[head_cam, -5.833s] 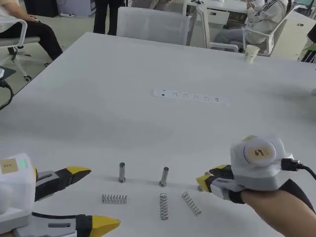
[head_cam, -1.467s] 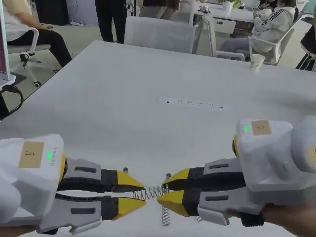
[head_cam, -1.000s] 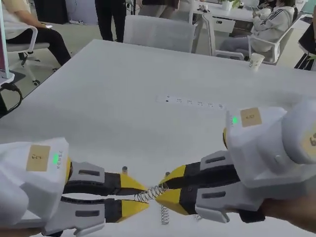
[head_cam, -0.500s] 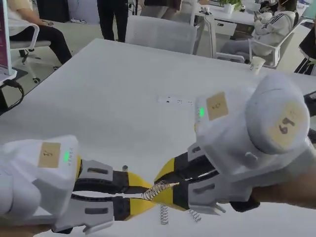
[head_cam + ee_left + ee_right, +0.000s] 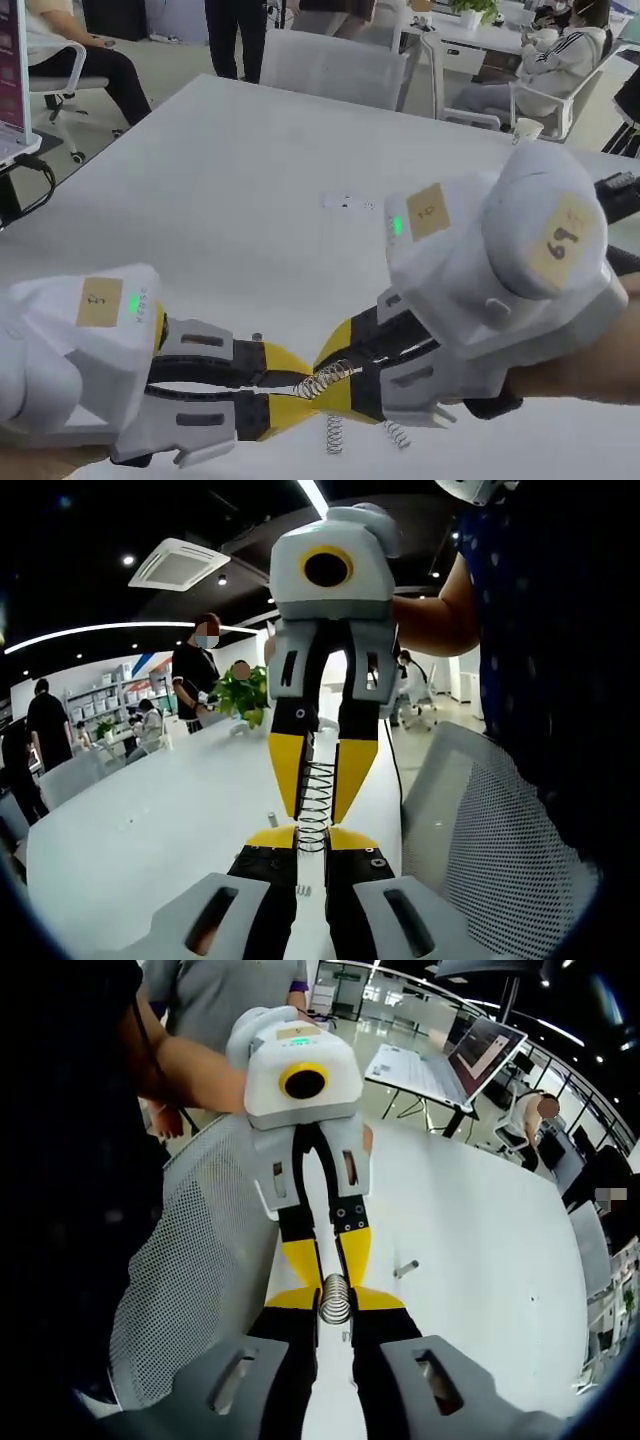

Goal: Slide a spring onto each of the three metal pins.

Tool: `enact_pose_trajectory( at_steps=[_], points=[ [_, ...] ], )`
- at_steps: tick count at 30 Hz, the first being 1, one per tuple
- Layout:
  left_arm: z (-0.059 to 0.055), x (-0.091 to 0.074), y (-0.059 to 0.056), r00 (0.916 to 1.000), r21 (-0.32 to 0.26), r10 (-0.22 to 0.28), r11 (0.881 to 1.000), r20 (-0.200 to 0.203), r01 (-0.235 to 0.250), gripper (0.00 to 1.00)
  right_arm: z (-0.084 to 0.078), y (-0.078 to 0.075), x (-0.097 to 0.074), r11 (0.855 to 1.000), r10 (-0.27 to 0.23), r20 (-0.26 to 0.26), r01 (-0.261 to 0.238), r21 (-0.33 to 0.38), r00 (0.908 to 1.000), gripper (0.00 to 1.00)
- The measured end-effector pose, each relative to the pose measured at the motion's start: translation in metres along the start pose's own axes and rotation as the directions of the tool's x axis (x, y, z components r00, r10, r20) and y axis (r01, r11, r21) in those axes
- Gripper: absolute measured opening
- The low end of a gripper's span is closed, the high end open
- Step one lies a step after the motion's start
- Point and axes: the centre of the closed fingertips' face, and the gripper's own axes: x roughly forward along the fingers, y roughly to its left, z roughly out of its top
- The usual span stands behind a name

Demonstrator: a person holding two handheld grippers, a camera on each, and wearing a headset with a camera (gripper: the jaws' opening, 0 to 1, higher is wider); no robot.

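While the left gripper (image 5: pixel 290 388) and right gripper (image 5: pixel 338 372) meet tip to tip, each clamped narrow on one end of a spring (image 5: pixel 322 378), its axis runs between them; just beyond, nearer the left, stands a pin (image 5: pixel 257 338).

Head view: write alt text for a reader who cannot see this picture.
The left hand-held gripper and the right hand-held gripper meet tip to tip above a white table, each pinching one end of a spring. Two more springs lie on the table below them.
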Motion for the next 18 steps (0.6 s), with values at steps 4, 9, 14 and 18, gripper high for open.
enact_pose_trajectory(
  at_steps=[4, 9, 14, 18],
  points=[
    [0.0006, 0.0007, 0.0004, 1.0000, -0.006, 0.000, 1.000, 0.006, 0.000, 0.02, -0.0001, -0.0016, -0.0002, 1.000, 0.005, -0.007, -0.005, -0.003, 1.0000, 0.09],
    [0.0006, 0.0030, -0.0012, 1.0000, 0.011, -0.010, 1.000, -0.003, 0.010, 0.02, -0.0009, -0.0013, 0.0001, 1.000, 0.027, -0.041, -0.027, 0.012, 0.9988, 0.09],
    [0.0018, 0.0040, 0.0005, 1.0000, 0.018, -0.005, 1.000, 0.002, 0.005, 0.02, -0.0019, -0.0040, -0.0007, 0.999, 0.047, -0.091, -0.045, 0.021, 0.9947, 0.08],
    [0.0025, 0.0048, 0.0040, 1.0000, 0.001, 0.004, 1.000, 0.001, -0.004, 0.03, -0.0012, -0.0063, -0.0010, 0.999, 0.051, -0.114, -0.050, 0.009, 0.9922, 0.08]
  ],
)
